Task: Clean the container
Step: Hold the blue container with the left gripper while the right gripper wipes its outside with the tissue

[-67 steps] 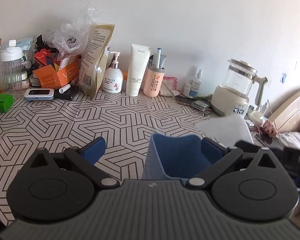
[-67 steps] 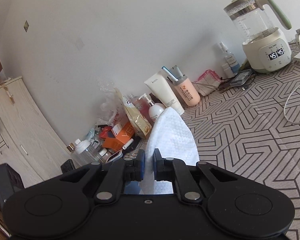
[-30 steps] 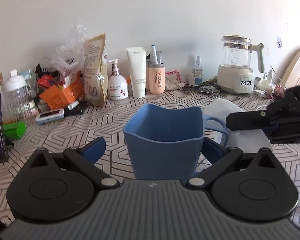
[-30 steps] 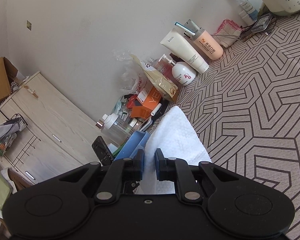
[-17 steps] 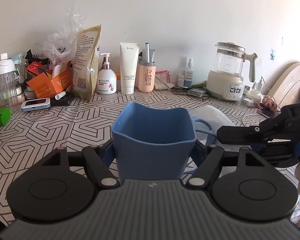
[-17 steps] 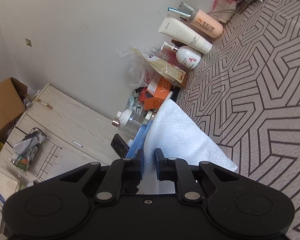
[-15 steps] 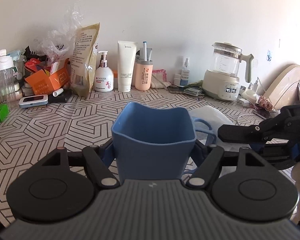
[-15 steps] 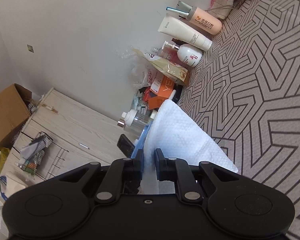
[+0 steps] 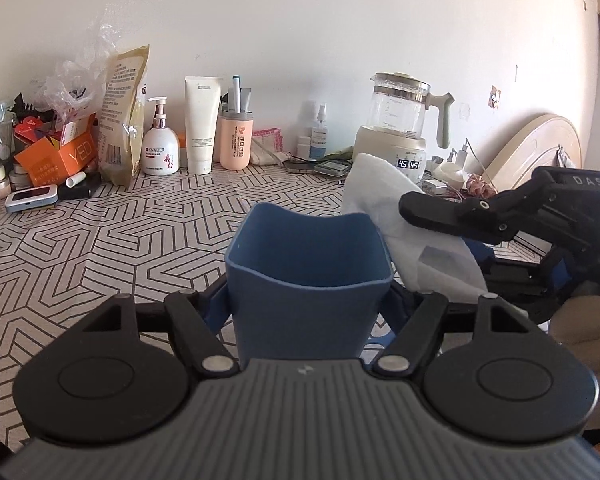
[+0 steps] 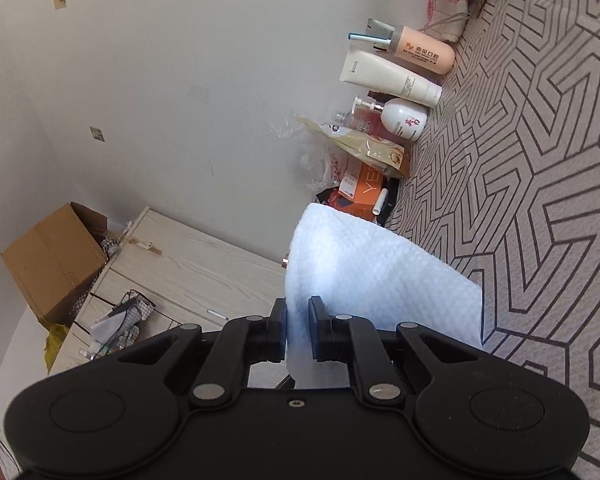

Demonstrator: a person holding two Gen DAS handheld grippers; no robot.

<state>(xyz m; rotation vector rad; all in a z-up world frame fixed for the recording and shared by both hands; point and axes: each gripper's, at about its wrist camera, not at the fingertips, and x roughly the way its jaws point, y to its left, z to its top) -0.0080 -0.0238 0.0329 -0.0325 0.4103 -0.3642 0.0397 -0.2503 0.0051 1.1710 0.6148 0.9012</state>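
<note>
A blue cup (image 9: pixel 308 280) with a squarish rim stands upright between the fingers of my left gripper (image 9: pixel 306 310), which is shut on its sides above the patterned table (image 9: pixel 100 240). My right gripper (image 10: pixel 298 320) is rolled sideways and its jaws are closing on a white textured cloth (image 10: pixel 380 272). In the left wrist view that cloth (image 9: pixel 380 196) rises just right of the cup's rim, pinched under a black finger (image 9: pixel 440 216) of the right gripper. A person's hand (image 9: pixel 580 320) holds that gripper. The cup's inside looks empty.
Along the back wall stand a glass kettle (image 9: pixel 400 136), a peach holder (image 9: pixel 236 142), a white tube (image 9: pixel 201 124), a pump bottle (image 9: pixel 160 148), a tan bag (image 9: pixel 124 116) and an orange box (image 9: pixel 56 158). A wooden cabinet (image 10: pixel 180 264) carries a cardboard box (image 10: pixel 52 260).
The left jaws closed onto the blue cup. The right gripper rolled and brought the cloth up beside the cup's right rim.
</note>
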